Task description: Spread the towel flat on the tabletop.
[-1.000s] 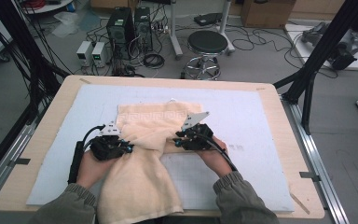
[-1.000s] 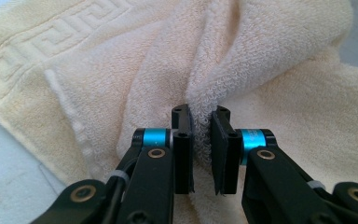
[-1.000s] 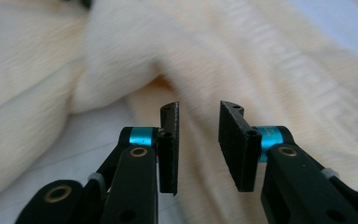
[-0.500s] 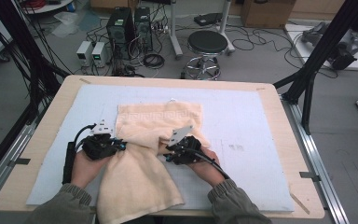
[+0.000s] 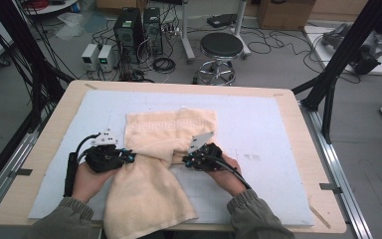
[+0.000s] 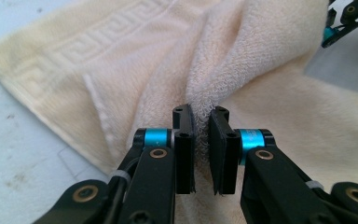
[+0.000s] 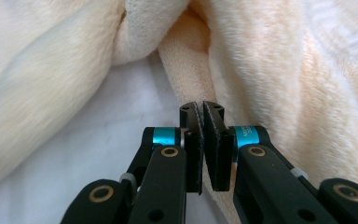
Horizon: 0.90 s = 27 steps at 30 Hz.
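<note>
A cream terry-cloth towel [image 5: 154, 164] with a woven key-pattern border lay on the pale blue mat [image 5: 268, 129] covering the wooden bench [image 5: 45, 124], its long axis running from the far patterned end towards the person and its near end hanging just over the bench's front edge. At the towel's left edge, about halfway along, the left gripper [image 6: 201, 122] had its fingers [image 6: 183, 140] closed on a raised fold of pile. At the towel's right edge, opposite, the right gripper [image 7: 202, 111] had just been closing, and its fingers [image 7: 192, 135] met on a thin edge of the cloth (the pinch looked shallow, right at the hem). Both grippers sat on either side of the towel's waist, where it was bunched and narrowed between them, each pointing inward towards the cloth. Neither hand was nearer; the hold was symmetric across the long axis, so I judged the coming move to be a shared lift or fold along that axis.
</note>
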{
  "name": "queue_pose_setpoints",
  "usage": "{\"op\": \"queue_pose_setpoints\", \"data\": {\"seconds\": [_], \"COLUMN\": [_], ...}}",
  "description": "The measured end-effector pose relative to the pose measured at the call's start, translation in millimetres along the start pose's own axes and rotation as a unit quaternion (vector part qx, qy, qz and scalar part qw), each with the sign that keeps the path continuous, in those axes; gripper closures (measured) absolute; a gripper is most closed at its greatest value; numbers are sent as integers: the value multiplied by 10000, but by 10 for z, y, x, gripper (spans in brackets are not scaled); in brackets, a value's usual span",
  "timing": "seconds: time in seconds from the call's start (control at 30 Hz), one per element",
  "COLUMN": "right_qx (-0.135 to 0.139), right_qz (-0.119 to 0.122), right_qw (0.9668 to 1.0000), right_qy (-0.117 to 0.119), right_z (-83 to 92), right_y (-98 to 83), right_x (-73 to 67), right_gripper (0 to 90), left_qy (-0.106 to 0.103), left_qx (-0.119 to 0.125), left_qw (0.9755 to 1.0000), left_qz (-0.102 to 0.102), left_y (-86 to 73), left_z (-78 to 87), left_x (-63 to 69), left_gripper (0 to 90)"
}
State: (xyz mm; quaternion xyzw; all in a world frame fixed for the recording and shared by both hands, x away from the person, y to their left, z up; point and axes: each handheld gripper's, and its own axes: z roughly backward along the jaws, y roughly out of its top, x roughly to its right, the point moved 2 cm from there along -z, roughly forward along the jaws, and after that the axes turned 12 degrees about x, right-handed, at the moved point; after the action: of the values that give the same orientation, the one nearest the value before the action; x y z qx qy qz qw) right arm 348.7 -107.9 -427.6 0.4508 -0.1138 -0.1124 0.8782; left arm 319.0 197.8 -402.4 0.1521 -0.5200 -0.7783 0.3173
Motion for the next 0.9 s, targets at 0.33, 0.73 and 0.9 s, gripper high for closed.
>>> {"op": "queue_pose_setpoints", "data": {"seconds": [0.33,0.73,0.9], "right_qx": [305,309,526], "right_qz": [-38,-256,-442], "right_qw": [9993,9976,9973], "right_qy": [-210,-573,-240], "right_z": [417,-125,169], "right_y": [-154,-95,-63], "right_x": [-78,177,161], "right_gripper": [685,804,828], "left_qy": [-209,-372,-377], "left_qx": [9,-172,-171], "left_qw": [9998,9991,9991], "left_qz": [47,125,20], "left_y": [72,-40,-71], "left_z": [-29,-128,-21], "left_x": [99,23,16], "left_gripper": [792,652,708]}}
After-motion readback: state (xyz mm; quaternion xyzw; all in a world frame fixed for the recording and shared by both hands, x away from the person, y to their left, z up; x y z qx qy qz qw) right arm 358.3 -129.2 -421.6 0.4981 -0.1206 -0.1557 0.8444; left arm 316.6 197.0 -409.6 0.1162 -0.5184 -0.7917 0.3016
